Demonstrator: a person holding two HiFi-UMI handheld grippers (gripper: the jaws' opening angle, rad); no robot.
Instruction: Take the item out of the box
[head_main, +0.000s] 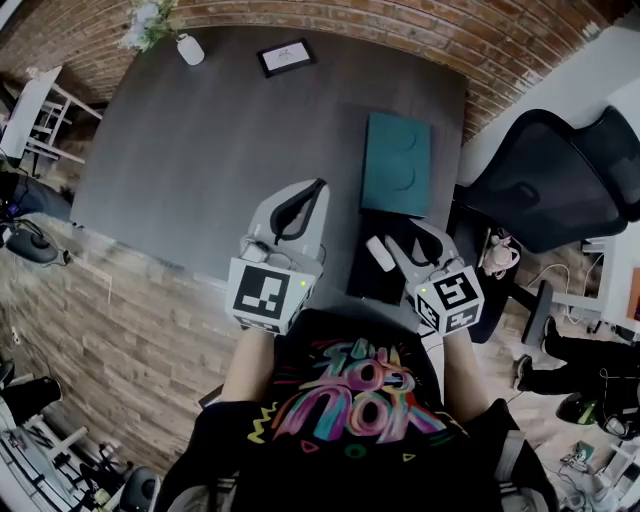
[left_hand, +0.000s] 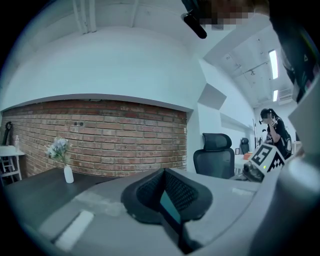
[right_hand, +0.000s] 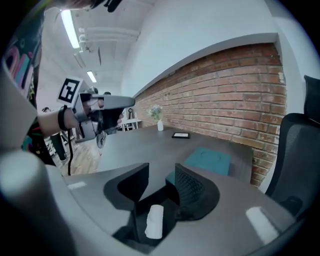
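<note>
White roll (right_hand: 154, 221), the item you are after, lies in the open black box (head_main: 365, 285) near the table's (head_main: 250, 130) near right corner. The teal lid (head_main: 397, 163) lies just beyond the box, along the right edge.

Your right gripper (right_hand: 161, 175) is angled down over the box with its jaws parted, seemingly wide enough to straddle the roll. The roll sits below and between them, and neither pad touches it. Your left gripper (left_hand: 164, 175) hovers over the near edge, left of the box. Its jaws are drawn together at the tips and hold nothing.

For the pick, bring the right gripper down until the pads flank the middle of the roll, one on each long side. Keep both jaw tips inside the box walls so you do not catch the rim.

Close across the roll's narrow width. It looks soft, so squeeze only until it stops slipping. Then lift straight up, clear of the walls, before you carry it sideways.

The box looks light and may ride up with the roll. If it does, press your left gripper on its near rim to hold it down.
</note>
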